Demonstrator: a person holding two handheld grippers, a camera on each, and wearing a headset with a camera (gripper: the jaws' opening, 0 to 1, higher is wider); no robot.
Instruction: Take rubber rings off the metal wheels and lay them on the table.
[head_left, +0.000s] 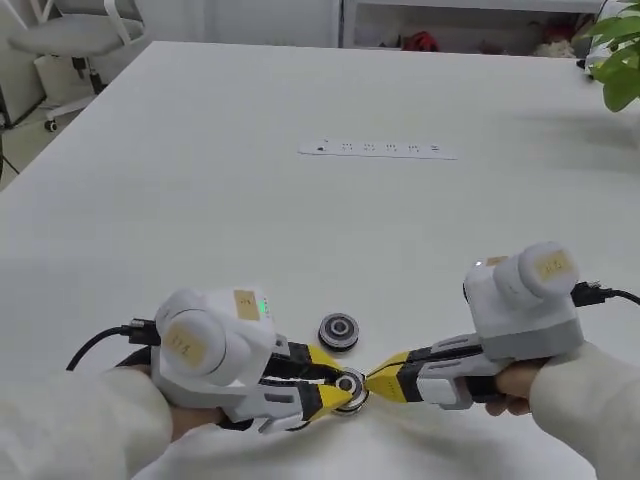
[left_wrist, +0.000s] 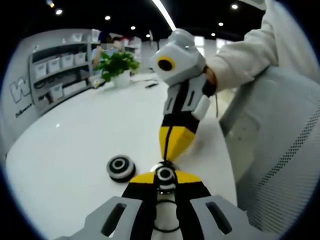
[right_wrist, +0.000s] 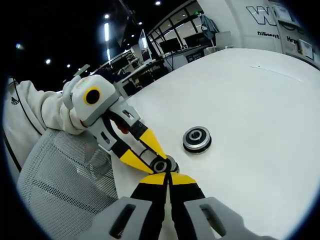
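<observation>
Held wheel (head_left: 349, 386): small, stiff metal and probably slick. It's at the near edge of the worktop (head_left: 300, 220).
Rubber ring (right_wrist: 156, 163): a soft, stretchy band on its rim. Best nipped at the outer edge and peeled.
Left tool (left_wrist: 164, 176): clamped on the held wheel.
Right tool (right_wrist: 168, 176): jaws together, tips touching that rim. Can't tell if they pinch rubber.
Spare wheel (head_left: 339, 331): flat on the worktop, just beside.

Two wheels are showing, a loose wheel (head_left: 339, 331) and a gripped wheel (head_left: 349, 386), and two grippers are meeting at the latter, the left gripper (head_left: 343, 388) and the right gripper (head_left: 371, 381). One table (head_left: 200, 180) is carrying one power strip (head_left: 377, 150), while one plant (head_left: 615, 55) and one chair (head_left: 80, 35) are standing by its far corners.
</observation>
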